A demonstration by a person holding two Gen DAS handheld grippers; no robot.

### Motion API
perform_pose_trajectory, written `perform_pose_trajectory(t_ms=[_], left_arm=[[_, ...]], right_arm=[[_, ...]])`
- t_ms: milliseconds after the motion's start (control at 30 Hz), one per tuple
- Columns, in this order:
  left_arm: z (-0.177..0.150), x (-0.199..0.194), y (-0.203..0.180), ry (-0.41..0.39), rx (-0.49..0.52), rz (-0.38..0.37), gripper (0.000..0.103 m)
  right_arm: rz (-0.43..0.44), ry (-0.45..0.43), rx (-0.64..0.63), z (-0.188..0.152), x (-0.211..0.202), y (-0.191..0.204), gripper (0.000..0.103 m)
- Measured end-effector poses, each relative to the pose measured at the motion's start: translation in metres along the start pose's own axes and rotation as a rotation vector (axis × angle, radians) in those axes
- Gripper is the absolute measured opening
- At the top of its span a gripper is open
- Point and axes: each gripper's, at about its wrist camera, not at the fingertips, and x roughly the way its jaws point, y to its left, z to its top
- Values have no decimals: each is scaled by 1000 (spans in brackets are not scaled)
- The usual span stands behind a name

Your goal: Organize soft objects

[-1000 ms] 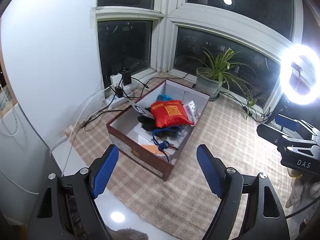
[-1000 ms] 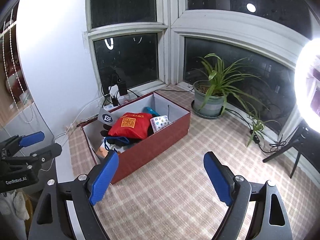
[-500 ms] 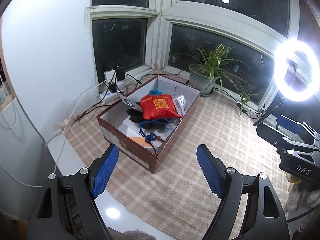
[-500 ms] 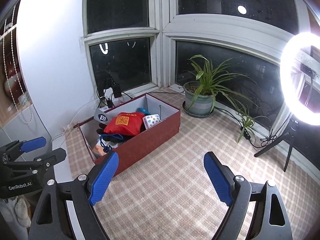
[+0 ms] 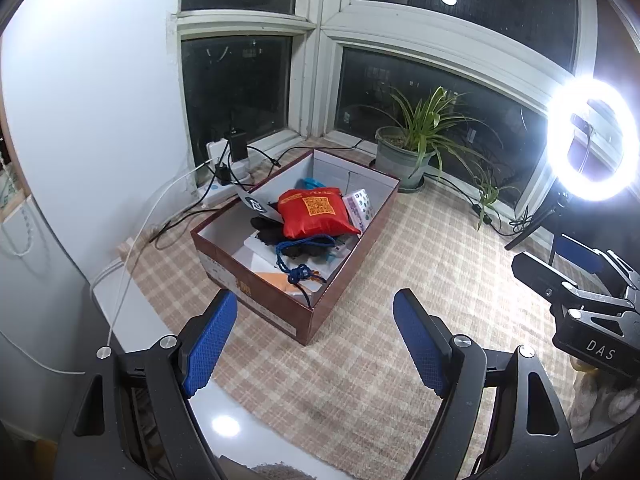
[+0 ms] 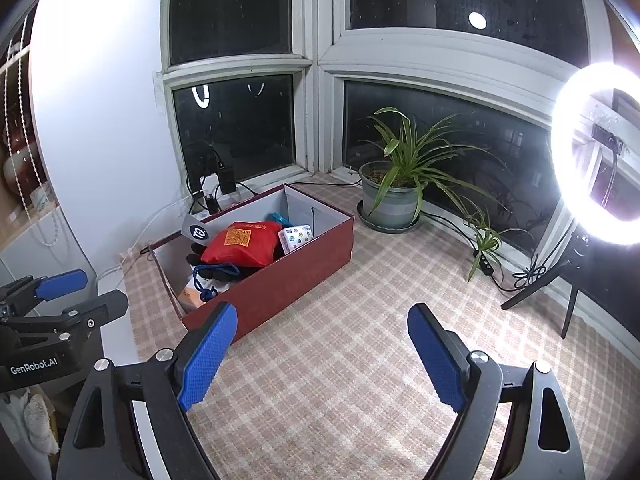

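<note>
Holding both grippers back from the box point(image 5: 256, 288), I log the contents: red pouch point(image 5: 314, 216) on top, blue cord point(image 5: 298, 270) at the near end, patterned packet point(image 5: 360, 206) against the far wall. Left gripper point(image 5: 316, 344) and right gripper point(image 6: 322, 354): jaws apart, empty. Step, as I judge it: sorting appears finished or paused. Next move, if any, calls for reaching into the box. Mat point(image 6: 360, 340) beneath; plant point(image 6: 400, 176) well apart.

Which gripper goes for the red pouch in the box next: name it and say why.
Left, probably. The left gripper is open and faces the box, with the red pouch straight ahead. The right gripper, also open, points past the box at bare mat.
</note>
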Motion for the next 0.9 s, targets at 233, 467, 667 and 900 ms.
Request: perform_pose_trajectory(t_ms=[233, 467, 667, 900], left_arm=[[1, 1, -1, -1, -1, -2, 81], [1, 1, 0, -1, -1, -3, 80], [1, 1, 1, 0, -2, -4, 80], [-1, -1, -4, -19, 3, -6, 80]], right_arm=[[0, 7, -2, -2, 2, 0, 85], [-2, 9, -2, -4, 3, -1, 85], [-3, 12, -3, -5, 4, -1, 85], [-4, 16, -4, -8, 5, -3, 85]])
